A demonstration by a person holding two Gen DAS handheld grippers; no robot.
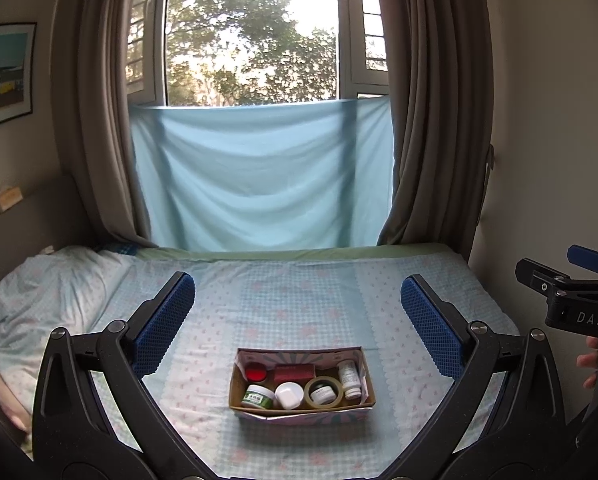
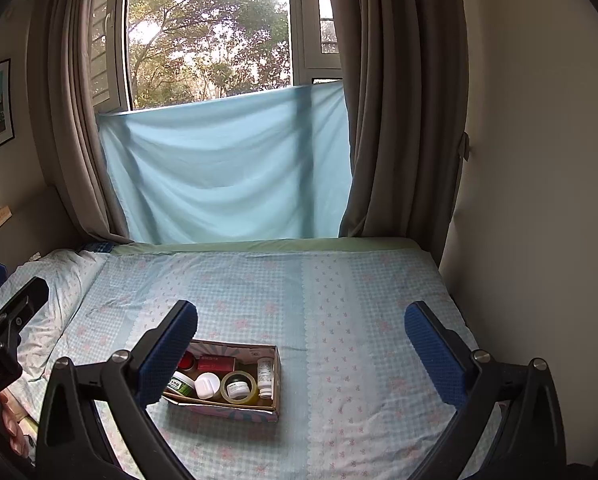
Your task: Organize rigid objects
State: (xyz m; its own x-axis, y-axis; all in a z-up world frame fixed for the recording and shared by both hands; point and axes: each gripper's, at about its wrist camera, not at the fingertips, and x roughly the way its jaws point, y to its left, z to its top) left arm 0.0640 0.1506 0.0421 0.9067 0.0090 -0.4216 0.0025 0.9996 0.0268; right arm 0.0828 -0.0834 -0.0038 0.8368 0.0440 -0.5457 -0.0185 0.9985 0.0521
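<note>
A shallow cardboard box (image 1: 361,396) (image 2: 277,376) sits on the bed. It holds a red-lidded jar (image 1: 256,372), a red packet (image 1: 294,372), a green-labelled jar (image 1: 258,396), a white case (image 1: 289,395), a tape roll (image 1: 323,393) with a small jar inside it, and a white bottle (image 1: 349,378) (image 2: 264,378). My left gripper (image 1: 297,320) is open and empty above and before the box. My right gripper (image 2: 301,344) is open and empty, to the right of the box; its left finger hides the box's left end.
The bed (image 1: 299,288) has a pale blue checked sheet and a pillow (image 1: 47,292) at the left. A blue cloth (image 1: 259,176) and brown curtains (image 1: 431,120) hang at the window behind. A wall (image 2: 539,200) stands to the right.
</note>
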